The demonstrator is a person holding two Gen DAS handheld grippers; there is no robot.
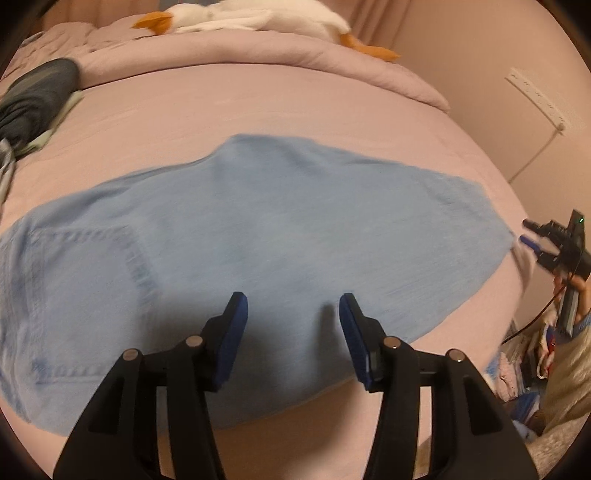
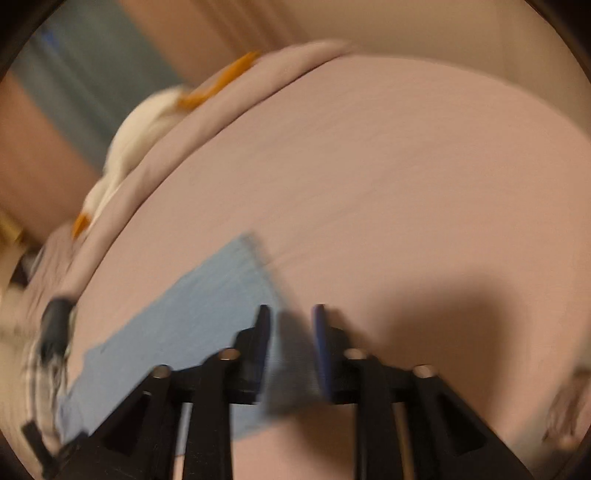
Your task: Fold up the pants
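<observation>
the blue pants (image 1: 258, 229) lay flat on the bed (image 1: 295, 103), seemingly folded once lengthwise; crosswise folds remained. the left gripper (image 1: 293, 306) and right gripper (image 2: 291, 314) were both released, grasping nothing.

One pair of blue pants (image 1: 258, 229); two claws (image 1: 293, 306) (image 2: 291, 314); one plush goose (image 1: 258, 16); one bed (image 1: 295, 99)

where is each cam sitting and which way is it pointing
Left wrist: on the left gripper, angled down over the blue pants spread on the pink bed; its own open fingers show, and the right gripper at the right edge.
Right wrist: on the right gripper, tilted and blurred, over the pants' end; its parted fingers show.
Shared: pants, bed, white plush toy.
</observation>
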